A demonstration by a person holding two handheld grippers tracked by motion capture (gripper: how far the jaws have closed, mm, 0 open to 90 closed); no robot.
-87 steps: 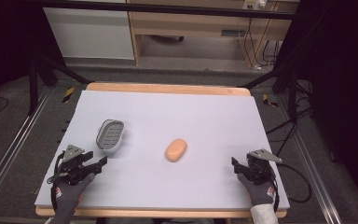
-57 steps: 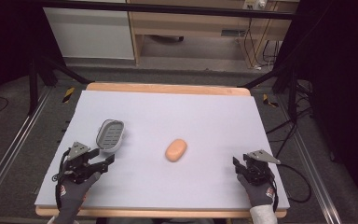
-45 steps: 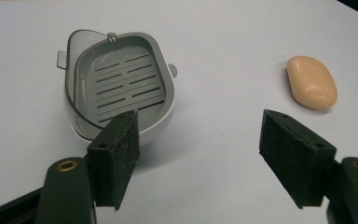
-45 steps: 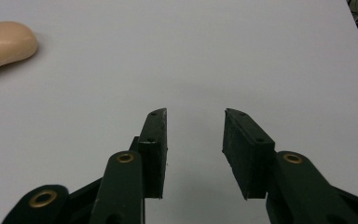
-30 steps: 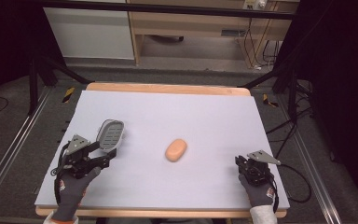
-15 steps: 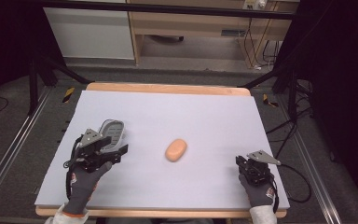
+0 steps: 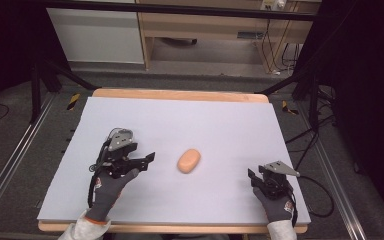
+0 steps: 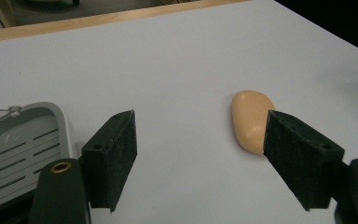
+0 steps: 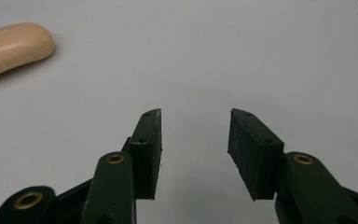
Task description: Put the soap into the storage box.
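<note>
Left hand-held gripper point(image 7: 147, 159), jaws wide and empty, nears soap point(image 7: 189, 160) | dish point(image 8: 18, 144) just behind | right hand-held gripper point(image 9: 193, 140) just opened, empty | tip: straddle soap's narrow width, then close.

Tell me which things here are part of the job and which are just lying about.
In the job:
soap, lying between the two hands
soap dish, beside the left claw
left claw, open, nearest both

Lying about:
shelf unit behind the table
cables on the floor
</note>
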